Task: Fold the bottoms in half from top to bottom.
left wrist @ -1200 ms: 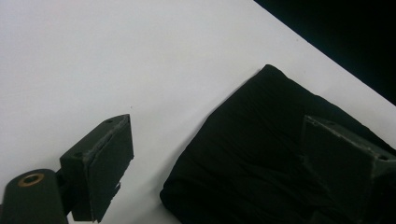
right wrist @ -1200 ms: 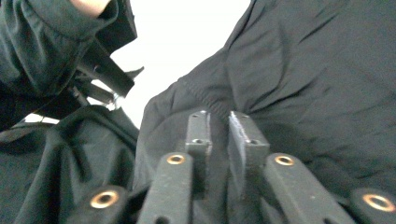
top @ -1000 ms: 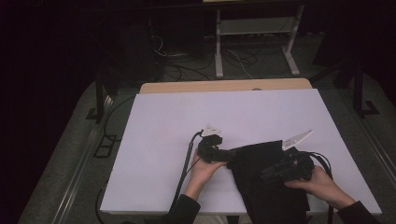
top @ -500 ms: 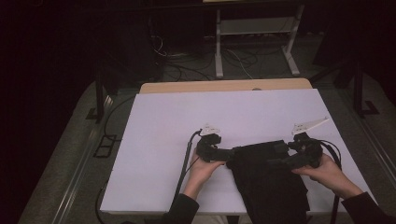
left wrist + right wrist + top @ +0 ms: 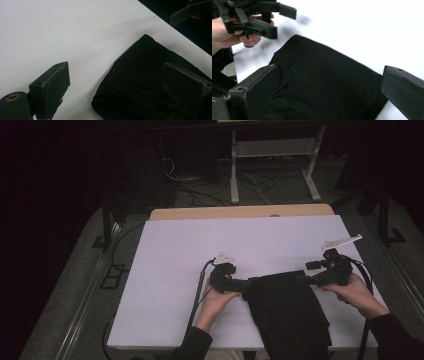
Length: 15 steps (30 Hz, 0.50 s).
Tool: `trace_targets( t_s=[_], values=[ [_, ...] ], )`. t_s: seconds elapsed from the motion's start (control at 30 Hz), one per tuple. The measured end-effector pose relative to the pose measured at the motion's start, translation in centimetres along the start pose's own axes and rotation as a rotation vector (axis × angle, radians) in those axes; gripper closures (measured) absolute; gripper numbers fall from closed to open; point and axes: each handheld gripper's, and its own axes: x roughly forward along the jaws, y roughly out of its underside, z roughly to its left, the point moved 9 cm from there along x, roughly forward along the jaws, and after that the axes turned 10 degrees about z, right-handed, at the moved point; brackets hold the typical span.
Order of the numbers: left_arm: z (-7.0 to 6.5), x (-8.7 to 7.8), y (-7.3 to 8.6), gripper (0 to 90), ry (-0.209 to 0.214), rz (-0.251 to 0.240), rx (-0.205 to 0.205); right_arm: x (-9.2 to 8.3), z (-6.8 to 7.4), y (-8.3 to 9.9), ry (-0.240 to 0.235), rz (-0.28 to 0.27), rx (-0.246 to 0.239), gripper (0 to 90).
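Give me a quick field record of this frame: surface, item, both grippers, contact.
surface: white table top
item: black cloth, folded, lying flat near the table's front edge, its lower end reaching that edge
left gripper: jaws open, at the cloth's left top corner, one jaw over the cloth, one over bare table
right gripper: jaws open and just been opening, at the cloth's right top corner, nothing pinched
contact: neither gripper clamps the cloth; light touch cannot be ruled out
hands: one on each gripper, entering from the bottom

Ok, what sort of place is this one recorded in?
Probably a lab or a recording workspace, not a home: a plain white-topped table stands alone in a dark room, loose black cables lie on the floor behind it, and a bare white metal frame stand is at the back.
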Motion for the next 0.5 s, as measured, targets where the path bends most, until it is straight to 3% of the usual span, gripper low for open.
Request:
trace_targets(
  t_s=[0.27,0.5],
  values=[
    [0.2,0.5,0.2,8.3,0.01,0.015,-0.007,-0.2,-2.3,-0.1,0.026,-0.033,-0.005,0.8],
    [0.5,0.9,0.5,8.3,0.016,0.033,-0.009,0.5,-4.2,0.3,0.035,-0.02,0.024,1.0]
  ],
)
